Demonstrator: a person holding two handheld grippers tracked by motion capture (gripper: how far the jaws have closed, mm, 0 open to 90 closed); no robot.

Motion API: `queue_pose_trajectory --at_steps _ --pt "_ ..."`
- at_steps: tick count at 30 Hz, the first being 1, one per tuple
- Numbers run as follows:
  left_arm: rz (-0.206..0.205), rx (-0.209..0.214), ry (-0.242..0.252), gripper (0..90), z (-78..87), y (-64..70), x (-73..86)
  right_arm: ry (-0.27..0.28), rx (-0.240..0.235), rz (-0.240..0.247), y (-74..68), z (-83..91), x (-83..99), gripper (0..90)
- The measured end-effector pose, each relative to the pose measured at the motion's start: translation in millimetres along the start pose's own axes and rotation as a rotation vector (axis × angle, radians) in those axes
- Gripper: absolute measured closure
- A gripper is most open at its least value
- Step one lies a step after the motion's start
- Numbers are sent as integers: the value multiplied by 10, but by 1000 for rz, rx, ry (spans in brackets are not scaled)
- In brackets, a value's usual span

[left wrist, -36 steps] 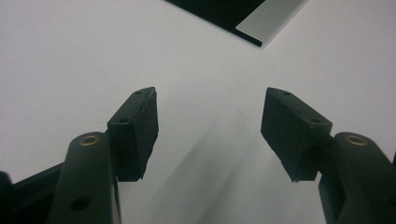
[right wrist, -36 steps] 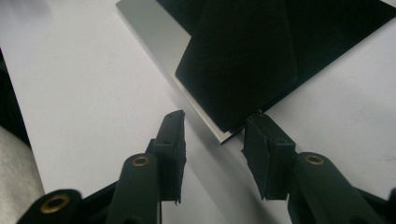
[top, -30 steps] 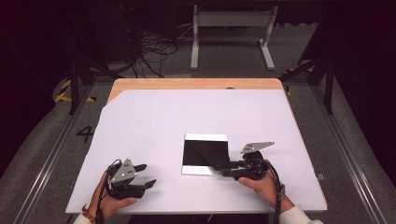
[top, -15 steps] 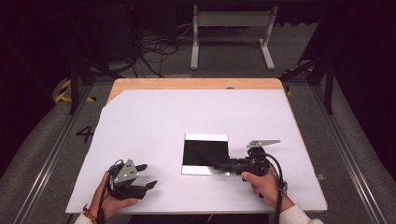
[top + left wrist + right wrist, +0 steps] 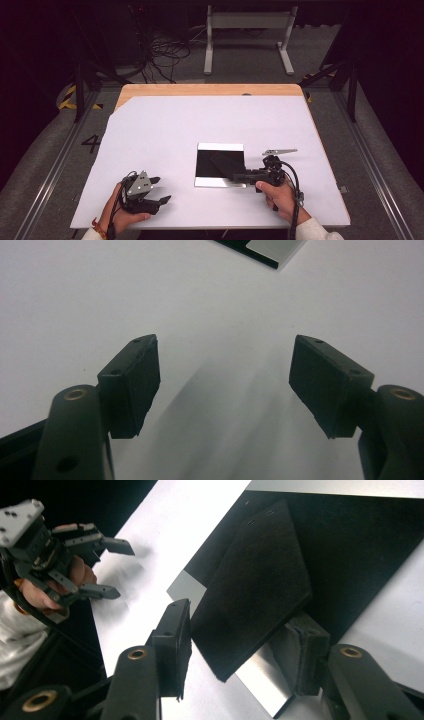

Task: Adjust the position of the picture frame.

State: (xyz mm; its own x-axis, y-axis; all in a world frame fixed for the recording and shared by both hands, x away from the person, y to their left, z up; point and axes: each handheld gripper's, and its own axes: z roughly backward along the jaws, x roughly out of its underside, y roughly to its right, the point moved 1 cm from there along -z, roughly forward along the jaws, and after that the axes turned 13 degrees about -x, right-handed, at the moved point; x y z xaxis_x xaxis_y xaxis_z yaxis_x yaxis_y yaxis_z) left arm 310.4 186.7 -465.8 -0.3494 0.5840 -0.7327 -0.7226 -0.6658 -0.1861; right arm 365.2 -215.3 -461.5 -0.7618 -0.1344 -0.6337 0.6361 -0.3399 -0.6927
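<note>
A square plate (image 5: 220, 146) with a glossy black face and a silver rim lies flat on the white table cover. A matte black pad (image 5: 225, 162) slants over its near right part. In the right gripper view the pad (image 5: 255, 575) rises from between my jaws, and both jaws touch its lower edges, so my right gripper (image 5: 235, 650) is shut on it. That gripper (image 5: 235, 176) reaches in from the plate's near right corner. My left gripper (image 5: 162, 189) rests near the front left of the table, open and with nothing in it (image 5: 225, 385).
The white cover (image 5: 165, 130) spans most of the table, with a wooden strip (image 5: 210, 90) bare along the far edge. The plate's corner (image 5: 270, 252) shows far ahead of the left jaws. Cables (image 5: 165, 55) and a stand (image 5: 250, 30) lie on the floor beyond.
Both hands have shifted only slightly. The right gripper has stayed at the plate's near right corner, edging a little to the left.
</note>
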Motion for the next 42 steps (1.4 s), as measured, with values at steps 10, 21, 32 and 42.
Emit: queue_pose_trajectory --at_steps 10,21,32,42 --pt "11 22 -12 241 -85 10 -49 27 5 -18 80 -57 -21 489" --pt "30 56 6 233 -174 22 -132 30 3 6 99 -126 -44 520" --pt "94 140 38 212 -540 9 -507 23 0 125 -26 -89 -71 589" --pt "149 200 -25 158 -951 -28 -725 -2 10 192 -80 -71 -47 606"
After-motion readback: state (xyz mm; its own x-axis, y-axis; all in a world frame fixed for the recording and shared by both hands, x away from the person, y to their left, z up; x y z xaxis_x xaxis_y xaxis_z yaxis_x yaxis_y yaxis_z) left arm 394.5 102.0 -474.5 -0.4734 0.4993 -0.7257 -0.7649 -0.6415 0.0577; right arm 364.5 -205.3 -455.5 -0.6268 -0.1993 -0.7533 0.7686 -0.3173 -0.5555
